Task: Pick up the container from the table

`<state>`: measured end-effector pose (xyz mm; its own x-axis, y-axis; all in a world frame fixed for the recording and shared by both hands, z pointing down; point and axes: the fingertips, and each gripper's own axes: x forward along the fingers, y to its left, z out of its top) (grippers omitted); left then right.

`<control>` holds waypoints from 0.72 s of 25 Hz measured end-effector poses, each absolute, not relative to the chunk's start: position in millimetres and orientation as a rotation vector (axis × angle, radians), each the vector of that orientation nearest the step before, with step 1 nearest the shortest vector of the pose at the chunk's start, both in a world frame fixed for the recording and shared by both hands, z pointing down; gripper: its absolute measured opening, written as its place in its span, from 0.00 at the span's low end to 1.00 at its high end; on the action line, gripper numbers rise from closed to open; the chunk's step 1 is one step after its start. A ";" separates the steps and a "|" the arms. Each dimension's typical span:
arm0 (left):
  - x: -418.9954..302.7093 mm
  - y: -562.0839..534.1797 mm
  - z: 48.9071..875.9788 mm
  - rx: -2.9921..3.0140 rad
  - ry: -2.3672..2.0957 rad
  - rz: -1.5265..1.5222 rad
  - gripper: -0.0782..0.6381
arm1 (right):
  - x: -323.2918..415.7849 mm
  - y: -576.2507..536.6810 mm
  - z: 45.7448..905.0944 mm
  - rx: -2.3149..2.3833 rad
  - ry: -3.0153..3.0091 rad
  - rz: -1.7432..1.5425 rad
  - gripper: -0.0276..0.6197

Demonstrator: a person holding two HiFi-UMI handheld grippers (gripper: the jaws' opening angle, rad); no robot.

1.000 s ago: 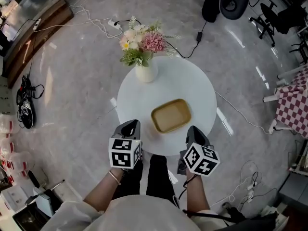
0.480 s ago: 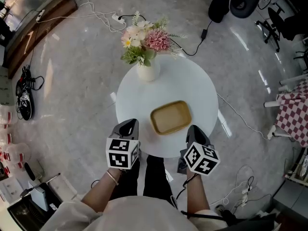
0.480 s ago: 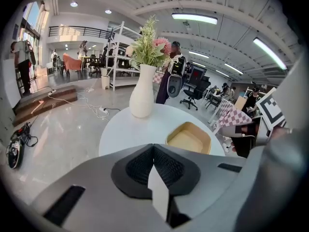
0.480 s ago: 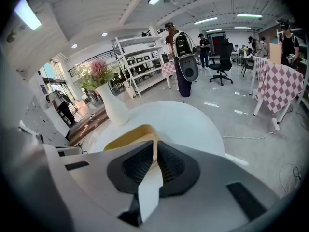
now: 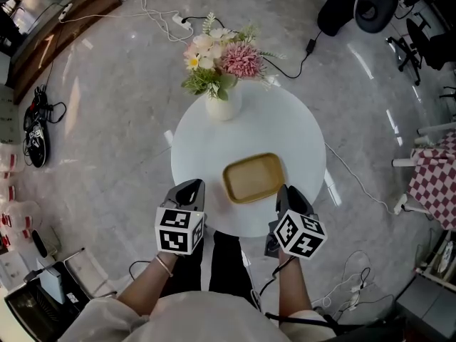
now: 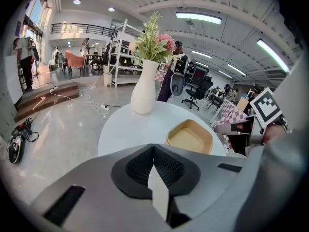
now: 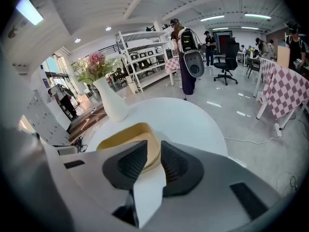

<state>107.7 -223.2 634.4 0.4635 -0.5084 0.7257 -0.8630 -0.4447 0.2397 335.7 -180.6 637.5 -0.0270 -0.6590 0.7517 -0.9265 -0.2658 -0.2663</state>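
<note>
A shallow tan container (image 5: 253, 178) lies empty on the near half of a round white table (image 5: 285, 130). My left gripper (image 5: 191, 187) hovers at the table's near edge, left of the container, with its jaws shut and empty (image 6: 152, 146); the container (image 6: 190, 138) shows ahead and to the right. My right gripper (image 5: 283, 191) is at the container's near right corner. Its jaws (image 7: 153, 151) are opening, a narrow gap shows between the pads, and nothing is pressed in them. The container's rim (image 7: 128, 137) appears just beyond that gap.
A white vase of flowers (image 5: 219, 104) stands at the table's far edge, behind the container. Cables and a power strip (image 5: 182, 21) trail over the grey floor. Office chairs (image 5: 374, 2) and a checked-cloth table (image 5: 431, 184) stand to the right.
The table and container sit slightly lower in the head view as the camera shifted. Both grippers stay at the table's near edge, either side of the container.
</note>
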 end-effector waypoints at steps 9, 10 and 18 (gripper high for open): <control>100.2 -224.2 640.1 2.073 -1.168 0.764 0.13 | 333.6 -191.7 647.2 1.832 -1.704 1.167 0.29; 99.5 -224.3 640.6 2.069 -1.171 0.764 0.13 | 333.0 -193.1 648.5 1.821 -1.705 1.166 0.29; 91.0 -222.7 648.1 2.031 -1.198 0.770 0.13 | 332.7 -200.3 662.8 1.763 -1.699 1.158 0.29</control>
